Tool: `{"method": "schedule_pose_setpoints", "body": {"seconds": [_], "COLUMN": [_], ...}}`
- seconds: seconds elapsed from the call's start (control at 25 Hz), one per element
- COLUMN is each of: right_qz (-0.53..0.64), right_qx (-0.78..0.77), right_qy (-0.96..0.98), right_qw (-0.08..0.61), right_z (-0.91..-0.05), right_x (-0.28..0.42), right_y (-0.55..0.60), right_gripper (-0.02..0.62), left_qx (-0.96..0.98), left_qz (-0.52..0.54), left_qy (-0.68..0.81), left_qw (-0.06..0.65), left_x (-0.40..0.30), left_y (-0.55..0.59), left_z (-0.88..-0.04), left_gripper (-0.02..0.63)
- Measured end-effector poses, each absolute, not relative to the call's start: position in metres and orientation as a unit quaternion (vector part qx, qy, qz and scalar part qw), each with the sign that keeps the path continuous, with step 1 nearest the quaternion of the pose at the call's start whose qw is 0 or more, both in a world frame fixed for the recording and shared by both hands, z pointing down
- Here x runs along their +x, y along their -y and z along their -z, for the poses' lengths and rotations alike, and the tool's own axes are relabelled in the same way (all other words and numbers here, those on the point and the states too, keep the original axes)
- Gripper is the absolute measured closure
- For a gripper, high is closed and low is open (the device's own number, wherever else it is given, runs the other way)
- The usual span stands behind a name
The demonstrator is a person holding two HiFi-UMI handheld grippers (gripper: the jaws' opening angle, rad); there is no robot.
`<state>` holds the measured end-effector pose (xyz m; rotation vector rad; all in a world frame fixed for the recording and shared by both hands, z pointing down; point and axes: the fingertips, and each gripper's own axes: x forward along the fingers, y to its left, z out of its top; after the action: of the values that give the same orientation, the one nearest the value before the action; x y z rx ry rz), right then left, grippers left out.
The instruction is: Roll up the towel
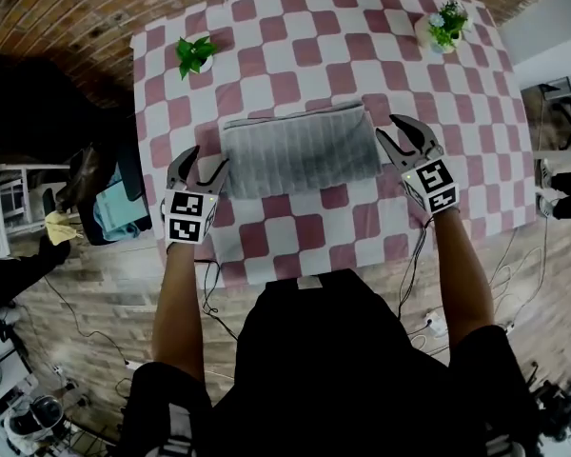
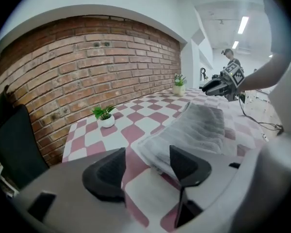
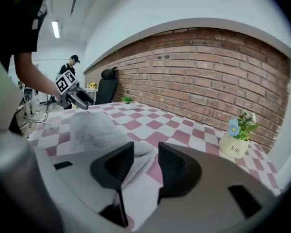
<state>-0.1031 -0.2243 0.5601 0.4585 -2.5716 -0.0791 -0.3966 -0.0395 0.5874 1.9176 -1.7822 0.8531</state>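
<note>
A grey towel [image 1: 300, 149] lies folded into a thick oblong in the middle of the checked table [image 1: 295, 231]. My left gripper [image 1: 202, 166] sits at the towel's near left corner, jaws open. In the left gripper view the towel [image 2: 199, 127] lies just ahead and to the right of the left gripper [image 2: 145, 166], with only tablecloth and the towel's edge showing in the gap. My right gripper [image 1: 390, 129] stands open at the towel's right end. In the right gripper view the towel's corner [image 3: 136, 152] lies in line with the right gripper [image 3: 145, 164], and the pads do not press on it.
A small green plant [image 1: 195, 55] in a white pot stands at the table's far left, a flower pot [image 1: 445, 25] at the far right. A black chair [image 1: 38, 103] is beside the table's left side. Cables lie on the floor near the table's front edge.
</note>
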Motion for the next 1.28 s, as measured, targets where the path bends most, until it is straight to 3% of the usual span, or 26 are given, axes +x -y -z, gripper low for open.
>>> {"method": "schedule_pose_setpoints", "body": {"seconds": [0.2,0.4,0.56,0.84,1.12,1.28], "right_qz": [0.002,-0.038,-0.042,-0.051,-0.008,0.004], "right_qx": [0.146,0.118,0.112,0.130,0.146,0.147], "right_qy": [0.952,0.940,0.925,0.910,0.916,0.912], "right_qw": [0.267,0.319,0.361,0.390,0.374,0.382], "right_z": [-0.567,-0.604,-0.630,-0.648,-0.643,-0.644], "right_x": [-0.080,-0.062,-0.053,-0.049,-0.059,-0.057], "right_y": [0.183,0.147,0.136,0.137,0.141,0.139], "right_gripper": [0.448,0.426,0.423,0.426,0.538,0.561], "left_qx": [0.696,0.695,0.682,0.665,0.659,0.661], "left_qz": [-0.296,-0.314,-0.340,-0.297,-0.299,-0.308], "left_qy": [0.617,0.594,0.586,0.609,0.613,0.611], "left_qw": [0.218,0.256,0.275,0.313,0.317,0.309], "left_x": [-0.361,-0.333,-0.326,-0.324,-0.322,-0.320], "left_y": [-0.003,-0.036,-0.047,-0.041,-0.039,-0.041], "left_z": [-0.591,-0.619,-0.638,-0.646,-0.653,-0.654], "left_gripper": [0.313,0.313,0.342,0.377,0.437,0.465]}}
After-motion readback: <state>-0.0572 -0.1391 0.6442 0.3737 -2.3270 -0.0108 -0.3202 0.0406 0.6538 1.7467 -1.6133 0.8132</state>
